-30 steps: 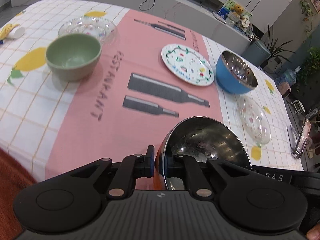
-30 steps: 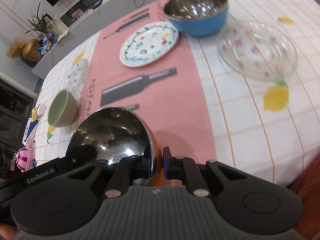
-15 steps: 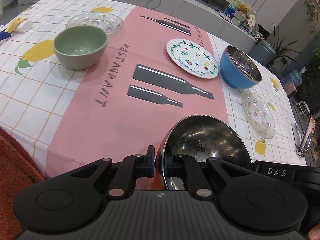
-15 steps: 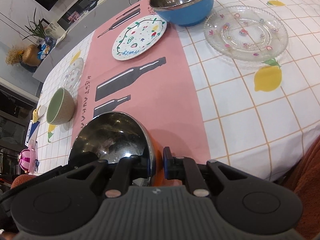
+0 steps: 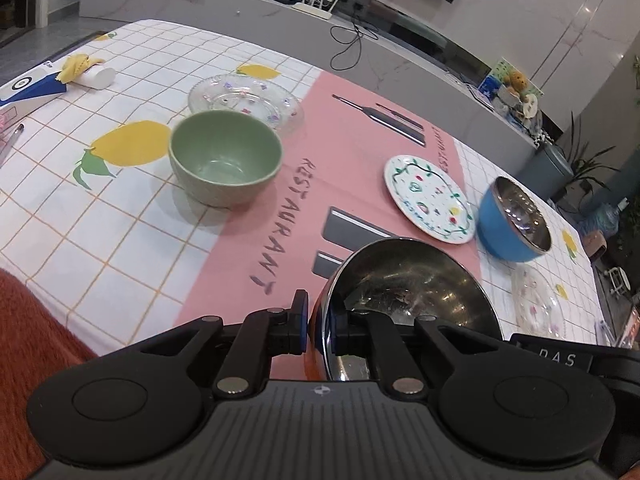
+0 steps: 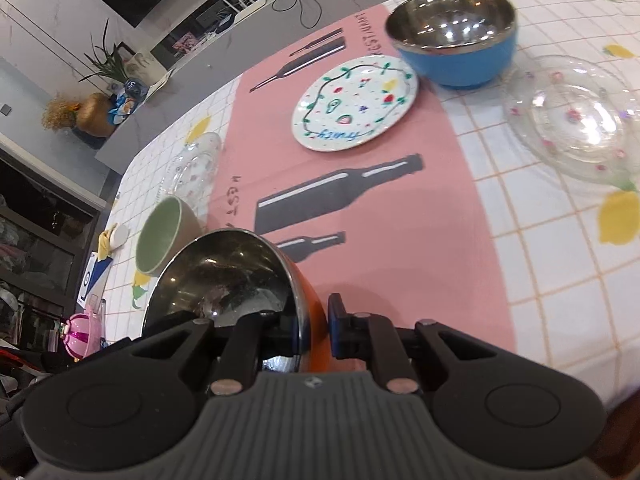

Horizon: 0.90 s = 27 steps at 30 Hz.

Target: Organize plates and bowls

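An orange bowl (image 5: 412, 280) with a shiny steel inside hangs above the near part of the pink runner. My left gripper (image 5: 320, 326) is shut on its left rim, one finger inside and one outside. On the opposite rim of that orange bowl (image 6: 224, 276) my right gripper (image 6: 316, 328) is shut the same way. A green bowl (image 5: 224, 160) stands at the left with a glass plate (image 5: 244, 100) behind it. A painted plate (image 6: 354, 102), a blue bowl (image 6: 452, 36) and a second glass plate (image 6: 576, 116) lie at the right.
The table (image 5: 100, 240) carries a checked lemon cloth with a pink runner. A blue and white box (image 5: 28, 88) and a white tube (image 5: 94, 76) lie at the far left corner. A grey counter (image 5: 360, 52) runs behind the table. Orange fabric (image 5: 24, 320) covers the near edge.
Both grippers have carried the orange bowl forward and to the left over the runner. The green bowl now looks nearer in the left view. Both grips are unchanged.
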Motion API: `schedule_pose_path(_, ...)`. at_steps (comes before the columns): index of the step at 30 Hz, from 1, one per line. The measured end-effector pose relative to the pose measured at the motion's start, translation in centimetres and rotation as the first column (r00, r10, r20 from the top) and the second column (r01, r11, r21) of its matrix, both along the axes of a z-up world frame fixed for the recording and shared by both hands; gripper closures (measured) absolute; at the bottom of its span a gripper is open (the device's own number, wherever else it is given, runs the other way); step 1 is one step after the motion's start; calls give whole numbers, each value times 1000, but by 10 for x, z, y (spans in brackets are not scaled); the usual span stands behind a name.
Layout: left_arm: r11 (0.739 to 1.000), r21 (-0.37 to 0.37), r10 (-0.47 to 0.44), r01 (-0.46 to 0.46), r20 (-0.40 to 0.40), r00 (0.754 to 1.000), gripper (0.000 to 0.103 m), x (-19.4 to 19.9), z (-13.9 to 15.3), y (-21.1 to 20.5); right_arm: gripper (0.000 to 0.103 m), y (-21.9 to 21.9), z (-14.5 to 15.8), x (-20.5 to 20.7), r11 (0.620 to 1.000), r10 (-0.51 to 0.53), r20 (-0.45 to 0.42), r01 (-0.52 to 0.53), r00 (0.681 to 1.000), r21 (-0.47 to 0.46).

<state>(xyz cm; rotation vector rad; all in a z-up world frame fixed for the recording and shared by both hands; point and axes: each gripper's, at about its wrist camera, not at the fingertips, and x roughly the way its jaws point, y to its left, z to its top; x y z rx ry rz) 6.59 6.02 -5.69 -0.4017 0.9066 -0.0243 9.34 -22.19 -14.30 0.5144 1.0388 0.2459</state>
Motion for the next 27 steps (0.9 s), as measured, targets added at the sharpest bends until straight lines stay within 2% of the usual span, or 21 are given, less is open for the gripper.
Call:
schedule_pose_path(5,1000,16,-13,14,-53,999,92,4,-21,-1,91,6,-17,7,999,11,-37,-12,999,-34)
schedule_pose_path(8,998,46,-29,30,-40,999,91,3,-21,-4,88,6,-23,8,999,18,-44,-19,999,-27)
schedule_pose_path(12,999,34,-31,33,-45,998,91,3,-21,-2,85,7,-26,7,999,32,-68,-33,997,-7)
schedule_pose_path(13,999,31,-29,30,-44,999,88,2,-21,-1,84,7,-26,7,999,33,-60,-34,998,-16)
schedule_pose_path(14,999,29,-26,27,-42,999,86,2,-20,0,76,8,-24,6,999,32,-52,-33,998,-30)
schedule_pose_path(16,999,27,-19,20,-24,1000,74,2,-17,1,63,7,-19,4,999,27,-25,-28,999,-44)
schedule_pose_path(19,1000,18,-13,13,10,1000,67,0,-9,2,61,5,-11,1,998,33,7,-33,999,-55)
schedule_pose_path(22,999,44,-16,14,46,999,64,-3,4,-2,59,2,-2,-4,996,36,39,-33,999,-79)
schedule_pose_path(27,997,51,-64,59,107,992,59,-6,29,-16,53,-6,15,-12,989,29,102,-14,994,-150)
